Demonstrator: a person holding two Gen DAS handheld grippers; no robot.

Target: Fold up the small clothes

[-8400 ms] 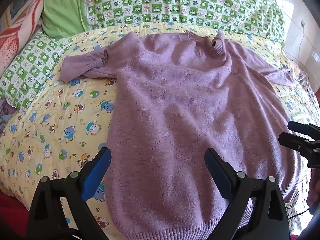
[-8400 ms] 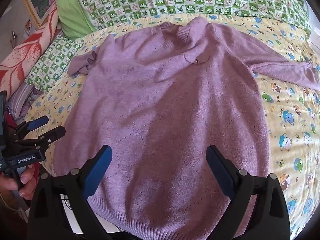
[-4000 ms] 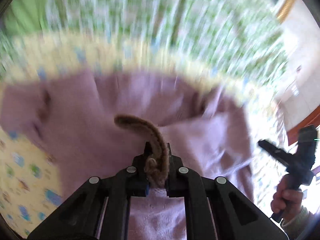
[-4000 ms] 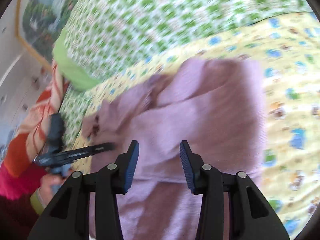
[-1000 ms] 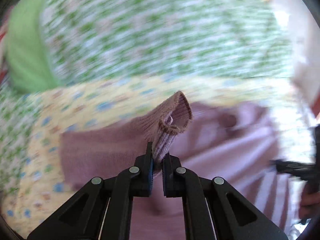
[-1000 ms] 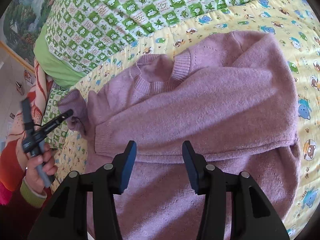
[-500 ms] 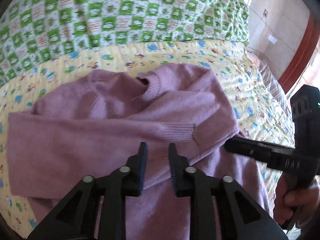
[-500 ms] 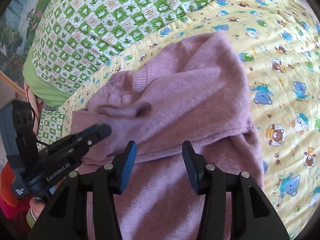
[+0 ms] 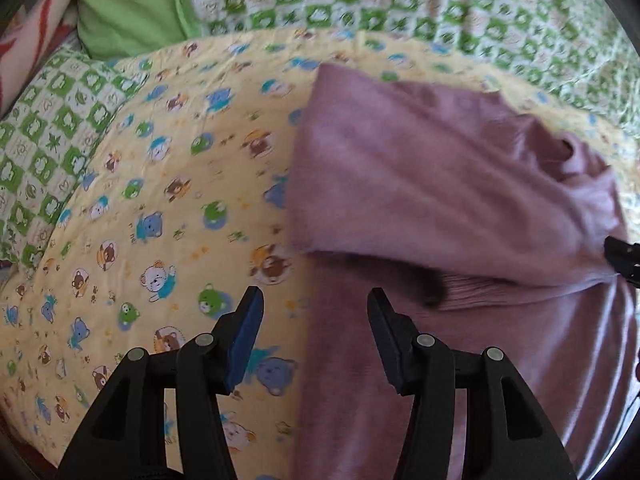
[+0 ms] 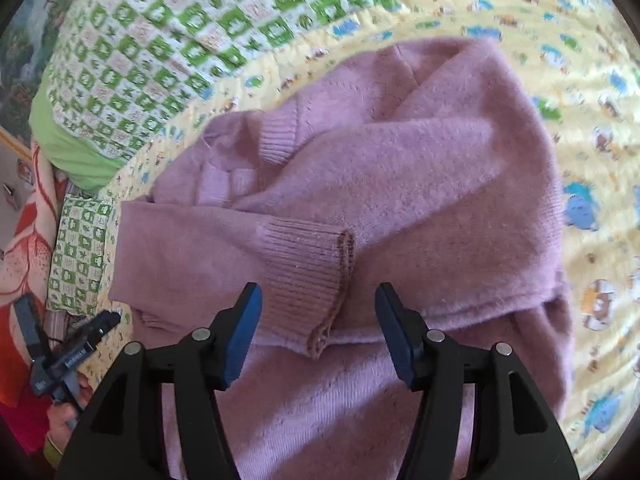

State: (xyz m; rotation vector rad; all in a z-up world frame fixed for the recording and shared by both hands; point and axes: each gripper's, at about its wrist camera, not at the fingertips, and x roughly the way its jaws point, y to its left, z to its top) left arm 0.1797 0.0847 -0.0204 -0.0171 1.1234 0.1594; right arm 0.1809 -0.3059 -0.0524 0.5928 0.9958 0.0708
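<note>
A lilac knitted sweater (image 10: pixel 420 208) lies on the bed with both sleeves folded across its chest. One ribbed cuff (image 10: pixel 308 276) lies on top, just ahead of my right gripper (image 10: pixel 318 320), which is open and empty above it. In the left wrist view the sweater (image 9: pixel 440 184) fills the right half. My left gripper (image 9: pixel 316 326) is open and empty, over the sweater's left edge and the sheet. The left gripper also shows in the right wrist view (image 10: pixel 72 354), held by a hand at the lower left.
The bed has a yellow sheet with cartoon bears (image 9: pixel 160 208). A green checked quilt (image 10: pixel 180 28) and a plain green pillow (image 9: pixel 132 4) lie at the head. A red patterned blanket (image 10: pixel 24 248) lies at the left side.
My left gripper has opened wider and swung left to the sweater's left edge. My right gripper has opened wider and moved closer over the folded sleeve cuff.
</note>
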